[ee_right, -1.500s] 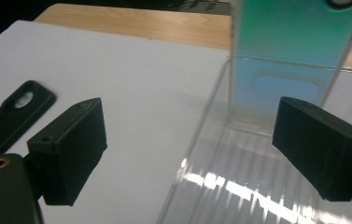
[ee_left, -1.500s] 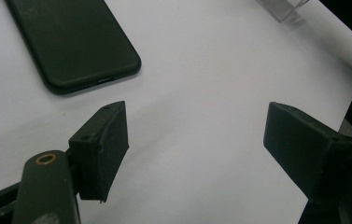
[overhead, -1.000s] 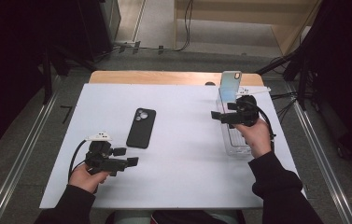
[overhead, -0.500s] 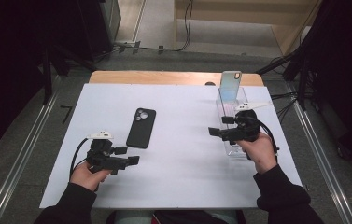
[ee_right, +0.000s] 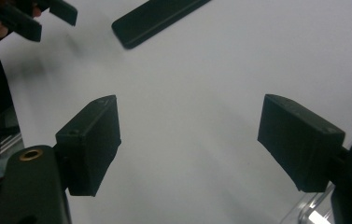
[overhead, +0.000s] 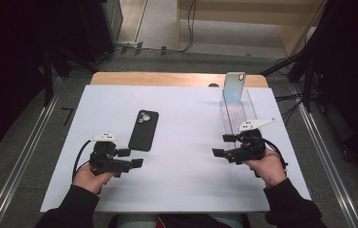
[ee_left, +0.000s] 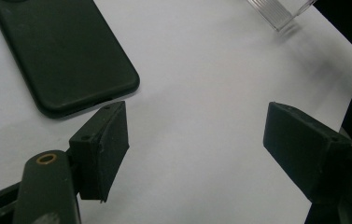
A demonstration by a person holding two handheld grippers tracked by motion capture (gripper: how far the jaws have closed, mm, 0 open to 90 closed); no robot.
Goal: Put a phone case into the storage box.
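A black phone [overhead: 144, 129] lies flat on the white table [overhead: 186, 190], left of the middle. At the back right, a light iridescent phone [overhead: 234, 87] stands upright in a clear slotted rack [overhead: 238, 114]. My left gripper [overhead: 131, 158] rests at the front left, open and empty, just below the black phone [ee_left: 61, 51]. My right gripper [overhead: 222, 145] is beside the rack's near end and points left. Its jaws have just been closing a little, but they stand open with only bare table between them [ee_right: 190, 105]. The black phone [ee_right: 157, 18] lies far ahead of them.
A wooden strip [overhead: 167, 79] runs along the table's far edge. Metal rails [overhead: 20, 161] flank the table on the floor. The rack's corner [ee_right: 318, 210] sits close to my right jaw. The left gripper [ee_right: 33, 18] shows far off in the right gripper view.
My right hand has drawn back from the rack toward the table's near side and sunk slightly. Its jaws have narrowed a little. The left hand has kept still.
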